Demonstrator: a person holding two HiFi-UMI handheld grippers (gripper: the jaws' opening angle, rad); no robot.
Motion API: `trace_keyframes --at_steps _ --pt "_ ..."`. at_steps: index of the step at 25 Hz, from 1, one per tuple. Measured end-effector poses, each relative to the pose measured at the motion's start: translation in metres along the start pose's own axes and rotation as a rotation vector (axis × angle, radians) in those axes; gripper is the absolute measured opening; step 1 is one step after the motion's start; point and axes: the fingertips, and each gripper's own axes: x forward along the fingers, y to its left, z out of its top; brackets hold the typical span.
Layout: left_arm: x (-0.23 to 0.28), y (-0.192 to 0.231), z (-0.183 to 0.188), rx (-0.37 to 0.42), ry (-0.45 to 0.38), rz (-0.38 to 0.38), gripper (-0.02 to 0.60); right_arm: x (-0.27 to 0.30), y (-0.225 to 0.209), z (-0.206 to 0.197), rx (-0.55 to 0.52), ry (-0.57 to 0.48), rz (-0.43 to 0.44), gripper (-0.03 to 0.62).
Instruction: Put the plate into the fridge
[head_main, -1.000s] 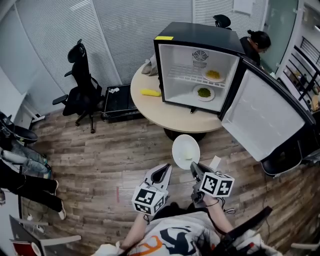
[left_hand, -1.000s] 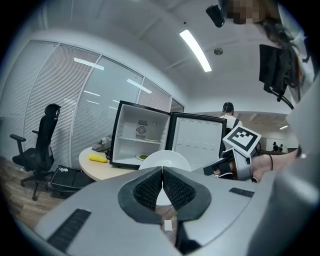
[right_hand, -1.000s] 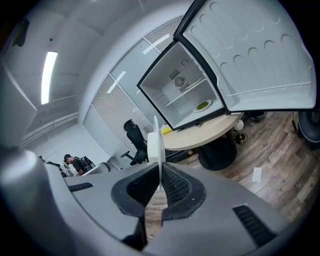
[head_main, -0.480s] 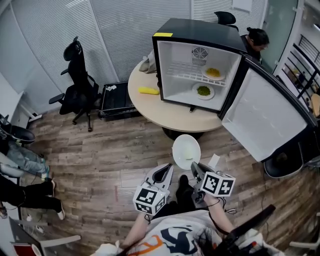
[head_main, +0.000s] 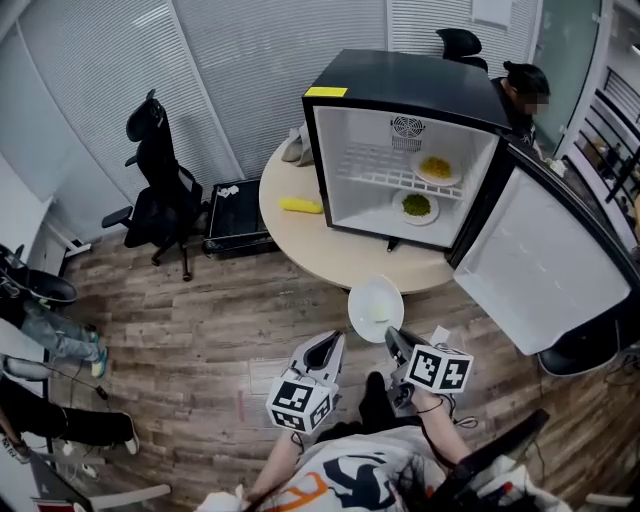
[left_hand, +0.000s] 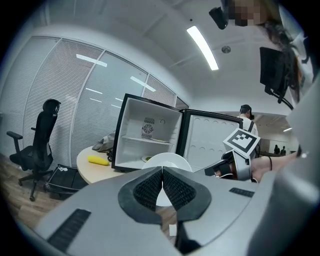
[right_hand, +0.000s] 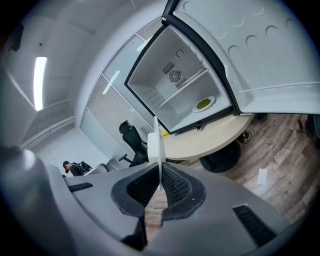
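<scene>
A white empty plate (head_main: 376, 306) hangs in the air in front of the round table, held by its near rim in my right gripper (head_main: 392, 338); in the right gripper view the plate (right_hand: 157, 145) shows edge-on, pinched between the pads. My left gripper (head_main: 327, 349) is beside it, jaws together with nothing between them; in its own view the plate (left_hand: 167, 161) shows beyond the closed tips. The black mini fridge (head_main: 400, 150) stands on the table with its door (head_main: 530, 260) swung wide to the right. Inside, one plate of yellow food (head_main: 436, 168) sits on the wire shelf and one of green food (head_main: 415, 207) on the floor.
The round beige table (head_main: 345, 245) also carries a yellow corn cob (head_main: 301, 206) and a grey cloth (head_main: 295, 148). A black office chair (head_main: 160, 195) and a black case (head_main: 235, 215) stand at the left. A person stands behind the fridge. Wooden floor lies between me and the table.
The view has moved closer to the table and fridge. Both grippers and the held plate keep the same pose relative to me.
</scene>
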Motion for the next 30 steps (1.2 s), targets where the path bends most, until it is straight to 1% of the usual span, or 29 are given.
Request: trace_keyframes --at_steps 7,16,23,30 --pt "0.049 0.014 0.011 0.001 0.023 -0.016 0.012 0.032 -0.017 0.040 0.011 0.002 -0.011 0.026" --pt "0.093 0.035 0.019 0.003 0.044 0.017 0.012 0.064 -0.041 0.070 0.049 0.029 0.007 0.026" --pt "0.122 0.039 0.026 0.016 0.048 0.025 0.012 0.082 -0.054 0.091 0.052 0.041 0.022 0.026" --pt "0.141 0.032 0.026 0.013 0.046 0.030 0.012 0.087 -0.066 0.102 0.054 0.058 0.035 0.026"
